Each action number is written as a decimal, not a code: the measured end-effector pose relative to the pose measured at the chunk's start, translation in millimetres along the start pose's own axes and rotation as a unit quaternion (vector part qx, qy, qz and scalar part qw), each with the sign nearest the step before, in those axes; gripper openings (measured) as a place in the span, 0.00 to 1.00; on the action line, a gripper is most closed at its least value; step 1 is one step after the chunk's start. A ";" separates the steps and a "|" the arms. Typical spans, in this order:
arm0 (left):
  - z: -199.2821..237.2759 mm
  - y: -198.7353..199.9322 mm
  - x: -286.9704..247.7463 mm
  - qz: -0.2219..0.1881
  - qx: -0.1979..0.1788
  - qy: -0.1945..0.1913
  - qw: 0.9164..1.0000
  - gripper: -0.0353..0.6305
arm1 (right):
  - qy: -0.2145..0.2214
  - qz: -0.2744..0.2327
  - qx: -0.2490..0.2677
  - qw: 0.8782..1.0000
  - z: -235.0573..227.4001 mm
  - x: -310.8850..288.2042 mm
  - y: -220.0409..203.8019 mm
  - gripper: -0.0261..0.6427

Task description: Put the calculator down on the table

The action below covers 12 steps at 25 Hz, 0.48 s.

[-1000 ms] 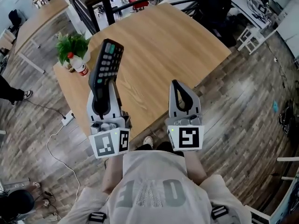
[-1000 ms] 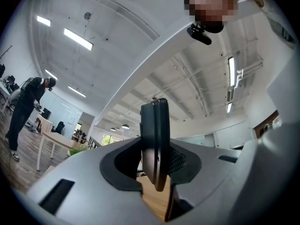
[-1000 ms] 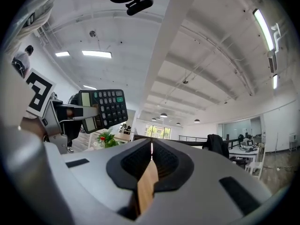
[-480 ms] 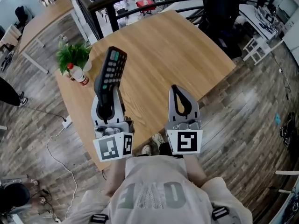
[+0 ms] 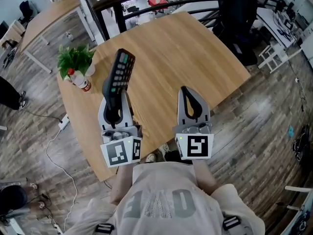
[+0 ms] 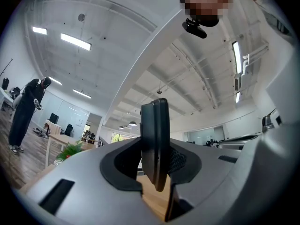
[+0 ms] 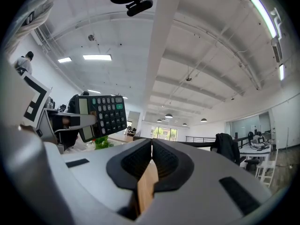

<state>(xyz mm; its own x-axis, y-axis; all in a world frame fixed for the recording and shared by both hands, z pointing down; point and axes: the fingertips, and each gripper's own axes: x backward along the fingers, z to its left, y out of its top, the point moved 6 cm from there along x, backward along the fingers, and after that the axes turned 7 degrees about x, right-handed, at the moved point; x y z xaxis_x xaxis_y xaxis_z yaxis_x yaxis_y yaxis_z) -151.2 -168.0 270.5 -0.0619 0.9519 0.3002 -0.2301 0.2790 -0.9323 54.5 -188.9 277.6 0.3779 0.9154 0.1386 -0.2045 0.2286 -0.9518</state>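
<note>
The calculator [image 5: 119, 75] is held up over the near-left part of the bench [image 5: 195, 48], not lying on it. Its long axis runs away from us and a little to the right, with the keyed end farthest out and the key face turned up and to our left. In the left gripper view we see the calculator [image 6: 157, 144] only edge-on, as a thin dark slab standing upright, so no keys show there. From the right gripper view the calculator [image 7: 101, 116] shows its full key face, though the print on the keys is too small to read.

The left claw [image 5: 116, 98] is clamped on the calculator's near end, and its jaws hide that end in the head view. The right claw [image 5: 186, 89] hangs beside it over the bench's near edge, jaws pressed together with nothing between them.

A potted plant [image 5: 76, 58] and a small bottle [image 5: 78, 78] stand at the bench's left corner, well apart from the calculator.
</note>
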 end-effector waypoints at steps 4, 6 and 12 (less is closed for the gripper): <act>-1.1 -9.2 -8.9 0.009 0.000 0.004 1.000 0.22 | 0.012 0.005 0.011 1.000 -4.9 -9.4 -7.8 0.07; -0.4 -12.3 -13.6 0.013 -0.004 0.007 1.000 0.22 | 0.017 0.008 0.016 1.000 -7.3 -13.9 -11.2 0.07; 2.5 -23.2 -46.9 0.083 -0.039 -0.036 0.995 0.22 | 0.028 0.015 0.015 0.999 -15.5 -24.9 -18.2 0.07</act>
<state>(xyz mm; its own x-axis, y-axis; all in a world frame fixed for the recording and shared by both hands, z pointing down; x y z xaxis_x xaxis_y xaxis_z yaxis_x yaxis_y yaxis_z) -145.5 -219.4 278.6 -0.1630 0.9748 0.1521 -0.1349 0.1307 -0.9822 62.9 -221.0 287.3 0.4205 0.9024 0.0943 -0.2423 0.2119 -0.9468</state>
